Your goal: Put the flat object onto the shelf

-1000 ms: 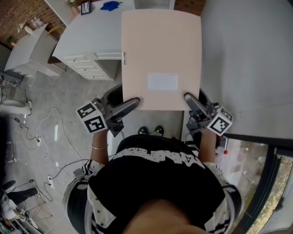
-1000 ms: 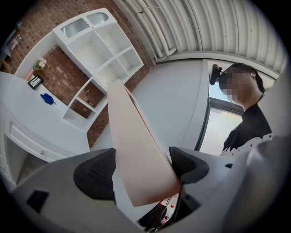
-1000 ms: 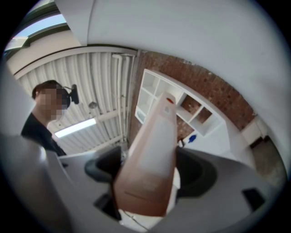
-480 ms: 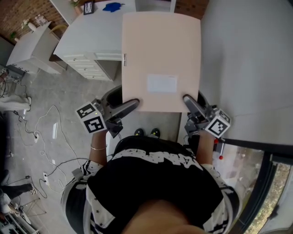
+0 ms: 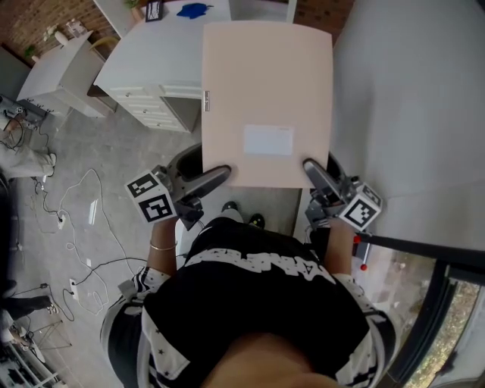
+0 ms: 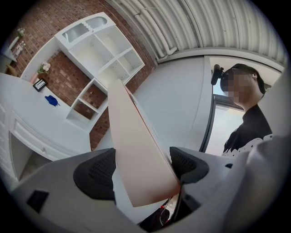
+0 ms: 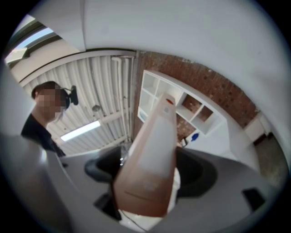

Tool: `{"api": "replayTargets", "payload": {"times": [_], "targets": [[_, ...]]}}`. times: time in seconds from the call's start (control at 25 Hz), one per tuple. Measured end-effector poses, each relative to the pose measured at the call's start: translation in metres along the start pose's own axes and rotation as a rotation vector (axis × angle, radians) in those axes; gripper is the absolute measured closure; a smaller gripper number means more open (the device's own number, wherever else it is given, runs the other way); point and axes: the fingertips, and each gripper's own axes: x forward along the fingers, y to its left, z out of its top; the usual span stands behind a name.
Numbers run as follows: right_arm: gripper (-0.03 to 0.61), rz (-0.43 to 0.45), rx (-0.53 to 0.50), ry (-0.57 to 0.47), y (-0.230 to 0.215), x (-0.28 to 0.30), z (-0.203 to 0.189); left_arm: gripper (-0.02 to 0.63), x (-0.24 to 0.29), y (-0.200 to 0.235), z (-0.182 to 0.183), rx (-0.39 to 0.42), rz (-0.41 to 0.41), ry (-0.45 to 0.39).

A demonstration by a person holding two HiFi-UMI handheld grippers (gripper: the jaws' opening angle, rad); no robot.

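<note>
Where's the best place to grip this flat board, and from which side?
Its near edge, one corner per gripper, coming from the person's side. The board is thin, wide and held flat, so the left gripper and right gripper, clamped at those corners, likely keep it level.

A grey floor [image 5: 106,159] is seen below, with loose white cables [image 5: 83,227] strewn over it. A white cabinet with drawers [image 5: 148,112] is set near a red brick wall [image 6: 68,75]. On its tabletop [image 5: 151,53] a blue item [image 5: 193,10] and a small dark frame [image 5: 154,10] are placed. A white open shelf [image 6: 107,50] is fixed against the brick. A ribbed ceiling [image 6: 200,22] is lit by a strip lamp [image 7: 82,129]. A plain white wall [image 5: 409,91] is seen at the right, with dark-framed glazing [image 5: 402,288] below it.
</note>
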Motion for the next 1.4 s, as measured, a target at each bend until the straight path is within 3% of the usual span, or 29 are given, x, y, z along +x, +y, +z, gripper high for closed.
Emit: {"api": "replayTargets", "payload": {"times": [0.56, 1.4], "targets": [[0.187, -0.019, 0.003, -0.016, -0.013, 0.004, 0.009, 0.224, 0.013, 0.010, 0.008, -0.005, -0.011, -0.005], [0.189, -0.096, -0.022, -0.066, -0.060, 0.038, 0.035, 0.224, 0.059, 0.073, 0.034, -0.038, -0.092, 0.020]]}}
